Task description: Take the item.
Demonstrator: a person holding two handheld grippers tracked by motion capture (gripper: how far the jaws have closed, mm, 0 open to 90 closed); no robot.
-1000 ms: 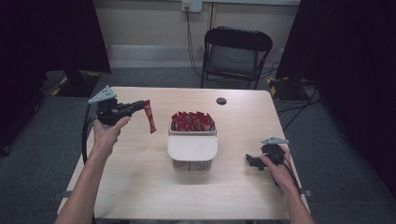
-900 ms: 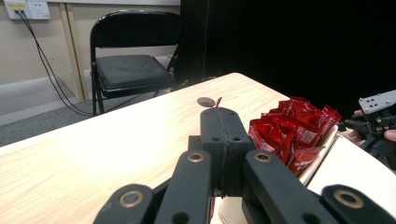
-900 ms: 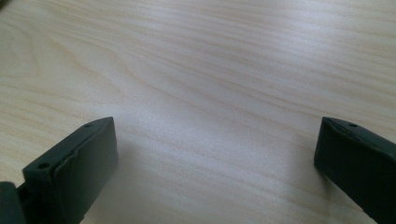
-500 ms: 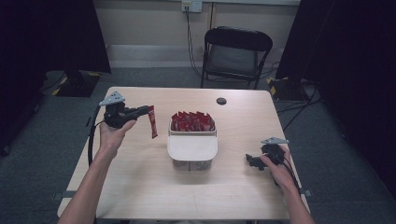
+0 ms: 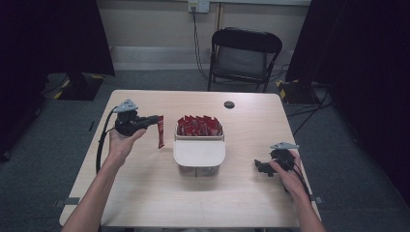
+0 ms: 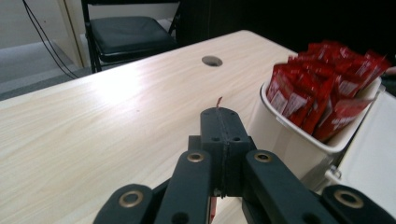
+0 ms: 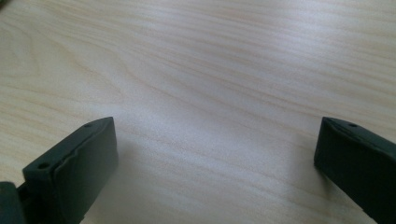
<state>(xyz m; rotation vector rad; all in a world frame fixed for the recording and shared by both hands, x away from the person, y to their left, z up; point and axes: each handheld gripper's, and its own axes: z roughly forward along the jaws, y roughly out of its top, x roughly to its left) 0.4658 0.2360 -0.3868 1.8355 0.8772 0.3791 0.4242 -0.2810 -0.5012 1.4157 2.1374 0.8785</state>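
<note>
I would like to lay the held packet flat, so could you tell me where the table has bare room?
Bare wood lies between the left gripper with its red packet and the table's left edge, and along the near edge. The middle is crowded by the white container; the right gripper rests near the right edge.

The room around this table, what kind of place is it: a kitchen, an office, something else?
Probably a lab or studio space set up for recording, not a kitchen. A plain wooden table stands alone on grey carpet, dark curtains hang at the sides, and a folding chair sits by a wall socket with cables.
</note>
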